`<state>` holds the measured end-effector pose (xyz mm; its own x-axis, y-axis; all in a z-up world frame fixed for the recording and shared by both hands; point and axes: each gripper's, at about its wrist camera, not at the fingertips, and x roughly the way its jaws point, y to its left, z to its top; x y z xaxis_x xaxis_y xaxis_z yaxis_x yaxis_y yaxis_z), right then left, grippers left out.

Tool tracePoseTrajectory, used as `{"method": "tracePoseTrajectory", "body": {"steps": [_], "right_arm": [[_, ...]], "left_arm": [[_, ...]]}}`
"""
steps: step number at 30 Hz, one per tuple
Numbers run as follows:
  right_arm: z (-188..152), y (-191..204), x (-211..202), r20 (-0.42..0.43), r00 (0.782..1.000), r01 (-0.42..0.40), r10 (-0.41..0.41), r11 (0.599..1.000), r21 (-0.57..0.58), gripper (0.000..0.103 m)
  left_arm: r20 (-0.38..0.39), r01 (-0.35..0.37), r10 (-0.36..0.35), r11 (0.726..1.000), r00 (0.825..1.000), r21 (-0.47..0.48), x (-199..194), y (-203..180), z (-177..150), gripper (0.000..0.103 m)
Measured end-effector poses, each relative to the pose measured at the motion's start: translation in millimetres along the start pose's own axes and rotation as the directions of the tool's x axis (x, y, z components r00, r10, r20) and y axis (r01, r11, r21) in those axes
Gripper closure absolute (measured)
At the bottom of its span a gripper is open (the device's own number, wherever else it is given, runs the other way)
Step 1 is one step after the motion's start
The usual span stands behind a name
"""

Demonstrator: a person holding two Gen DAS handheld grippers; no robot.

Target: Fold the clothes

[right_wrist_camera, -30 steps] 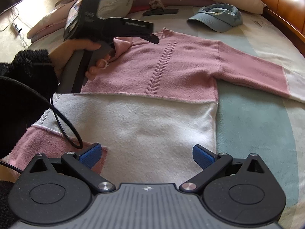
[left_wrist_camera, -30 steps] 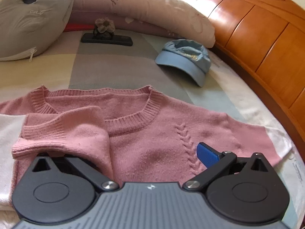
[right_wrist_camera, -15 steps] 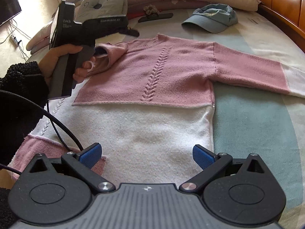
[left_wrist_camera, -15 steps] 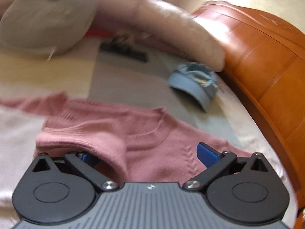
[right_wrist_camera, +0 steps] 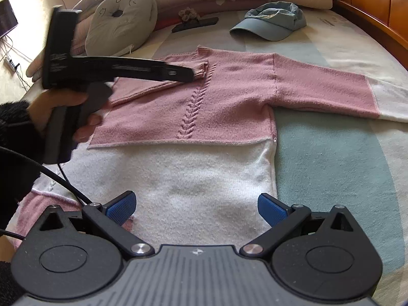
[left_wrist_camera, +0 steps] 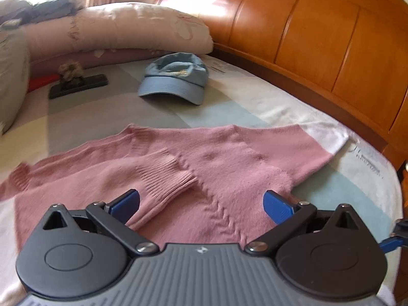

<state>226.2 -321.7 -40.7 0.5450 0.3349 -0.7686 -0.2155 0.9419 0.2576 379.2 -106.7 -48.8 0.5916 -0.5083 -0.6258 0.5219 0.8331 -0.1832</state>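
**Left sleeve laid across the chest, both grippers spread**

At the far left of the right wrist view, the person's left hand grips the handle of the left gripper, whose blue pads stand wide apart; its nose hangs over the ribbed cuff. That cuff lies free on the chest of the pink-and-white sweater, touching neither pad, just left of the cable stitch running down the front.

The sweater lies flat on the bed, collar toward the pillows. Its white lower half spreads directly ahead of the right gripper, whose pads are likewise open and hover over the white knit. The hem's right edge ends just past the right pad, with bare striped sheet beyond it.

Further right, the other sleeve stretches straight out, its white end running out of view at the picture's edge. Above it a blue cap sits well apart from the collar, leaving open sheet between. The wooden headboard bounds the bed on the far right.
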Motion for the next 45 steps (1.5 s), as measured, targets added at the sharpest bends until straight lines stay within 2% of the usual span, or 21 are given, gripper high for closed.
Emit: {"method": "tracePoseTrajectory", "body": {"steps": [5, 6, 8, 10, 13, 17, 20, 23, 25, 28, 29, 31, 34, 36, 39, 42, 45], "right_arm": [[3, 3, 1, 0.008, 0.999, -0.040, 0.040, 0.999, 0.013, 0.000], [5, 5, 2, 0.012, 0.999, -0.048, 0.047, 0.999, 0.013, 0.000], [8, 8, 3, 0.020, 0.998, -0.064, 0.064, 0.998, 0.014, 0.000], [13, 10, 6, 0.025, 0.996, -0.088, 0.087, 0.996, 0.026, 0.000], [20, 15, 9, 0.033, 0.994, -0.107, 0.106, 0.993, 0.039, 0.000], [30, 27, 12, 0.048, 0.991, -0.123, 0.121, 0.992, 0.038, 0.000], [41, 37, 18, 0.055, 0.986, -0.158, 0.156, 0.987, 0.033, 0.000], [60, 45, 31, 0.088, 0.976, -0.201, 0.199, 0.979, 0.018, 0.000], [77, 41, 45, 0.130, 0.948, -0.301, 0.290, 0.951, 0.077, 0.000], [99, 23, 79, 0.197, 0.883, -0.464, 0.425, 0.854, 0.237, 0.000], [105, 19, 92, 0.208, 0.874, -0.483, 0.439, 0.829, 0.281, 0.000], [116, 12, 115, 0.214, 0.883, -0.468, 0.417, 0.817, 0.337, 0.000], [129, 6, 139, 0.198, 0.909, -0.416, 0.367, 0.831, 0.370, 0.000], [132, 0, 151, 0.190, 0.919, -0.394, 0.345, 0.822, 0.410, 0.000], [128, -9, 157, 0.246, 0.903, -0.429, 0.353, 0.778, 0.459, 0.000], [129, -11, 160, 0.292, 0.895, -0.440, 0.338, 0.779, 0.447, 0.000], [136, -15, 167, 0.327, 0.887, -0.450, 0.326, 0.771, 0.451, 0.000]], "left_arm": [[-0.051, -0.087, 0.084, 0.994, 0.995, -0.062, -29, 34, -30, 0.001], [-0.070, -0.113, 0.106, 0.988, 0.992, -0.102, -33, 45, -37, 0.001], [-0.110, -0.169, 0.150, 0.968, 0.983, -0.188, -41, 66, -51, 0.001], [-0.120, -0.204, 0.177, 0.940, 0.977, -0.275, -54, 85, -62, 0.001], [-0.107, -0.238, 0.215, 0.919, 0.971, -0.315, -79, 94, -61, 0.001], [-0.056, -0.250, 0.244, 0.928, 0.968, -0.276, -115, 97, -48, 0.001], [-0.042, -0.305, 0.304, 0.923, 0.952, -0.236, -138, 102, -43, 0.001], [-0.038, -0.329, 0.330, 0.913, 0.943, -0.242, -151, 109, -47, 0.001], [-0.038, -0.333, 0.335, 0.907, 0.942, -0.259, -157, 111, -55, 0.001], [-0.036, -0.325, 0.329, 0.900, 0.943, -0.290, -165, 110, -67, 0.001], [-0.035, -0.314, 0.318, 0.902, 0.947, -0.296, -167, 108, -70, 0.001], [-0.028, -0.293, 0.298, 0.912, 0.954, -0.288, -172, 104, -74, 0.001], [-0.017, -0.270, 0.275, 0.925, 0.961, -0.268, -176, 96, -78, 0.001], [-0.012, -0.256, 0.261, 0.932, 0.965, -0.256, -178, 92, -79, 0.001], [-0.007, -0.227, 0.232, 0.946, 0.973, -0.232, -178, 86, -80, 0.001], [-0.010, -0.195, 0.197, 0.963, 0.980, -0.185, -178, 79, -82, 0.001], [-0.030, -0.195, 0.193, 0.972, 0.981, -0.128, -178, 72, -84, 0.001]]}}
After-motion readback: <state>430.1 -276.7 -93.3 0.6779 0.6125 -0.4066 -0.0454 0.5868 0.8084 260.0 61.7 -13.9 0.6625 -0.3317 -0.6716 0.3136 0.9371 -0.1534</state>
